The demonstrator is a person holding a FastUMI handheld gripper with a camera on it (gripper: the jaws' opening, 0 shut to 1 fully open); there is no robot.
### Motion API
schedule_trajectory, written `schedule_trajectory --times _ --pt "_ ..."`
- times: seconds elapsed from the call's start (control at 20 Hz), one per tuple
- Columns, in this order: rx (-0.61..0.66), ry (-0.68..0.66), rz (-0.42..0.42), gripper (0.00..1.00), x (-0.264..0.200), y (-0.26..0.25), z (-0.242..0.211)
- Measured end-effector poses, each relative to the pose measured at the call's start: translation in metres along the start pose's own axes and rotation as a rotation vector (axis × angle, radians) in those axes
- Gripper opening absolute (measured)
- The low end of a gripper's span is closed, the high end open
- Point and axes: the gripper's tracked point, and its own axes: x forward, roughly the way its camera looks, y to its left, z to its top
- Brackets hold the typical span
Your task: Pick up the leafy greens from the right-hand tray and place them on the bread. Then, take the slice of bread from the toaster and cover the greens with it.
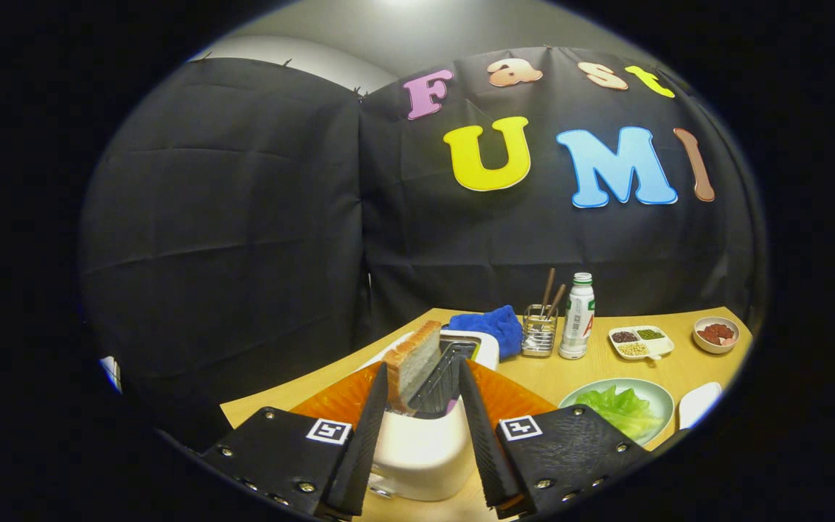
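Note:
A slice of bread (412, 362) stands upright in the left slot of a white toaster (425, 453). My gripper (423, 368) is open, its fingers straddling the toaster's top. The left fingertip (380, 384) is right beside the slice and the right fingertip (467, 377) is at the far side of the empty slot. Leafy greens (617, 407) lie on a pale green plate (655, 395), to the right beyond the right finger. The toaster sits on an orange tray (341, 402).
Behind the toaster lie a blue cloth (493, 326), a wire holder with sticks (539, 332) and a white bottle (577, 319). Further right are a divided dish of beans (641, 342) and a small bowl (716, 334). A white object (700, 402) lies beside the plate.

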Motion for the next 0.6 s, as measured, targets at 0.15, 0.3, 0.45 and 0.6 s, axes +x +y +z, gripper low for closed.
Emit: schedule_trajectory --times 0.15,0.3,0.45,0.6 --pt "0.010 0.012 0.000 0.60 0.011 0.010 -0.003" --pt "0.003 0.030 -0.037 0.60 0.024 0.009 -0.006" --pt "0.002 0.020 -0.086 0.51 0.032 0.003 -0.007" --pt "0.041 0.057 -0.041 0.37 0.038 0.014 -0.022"
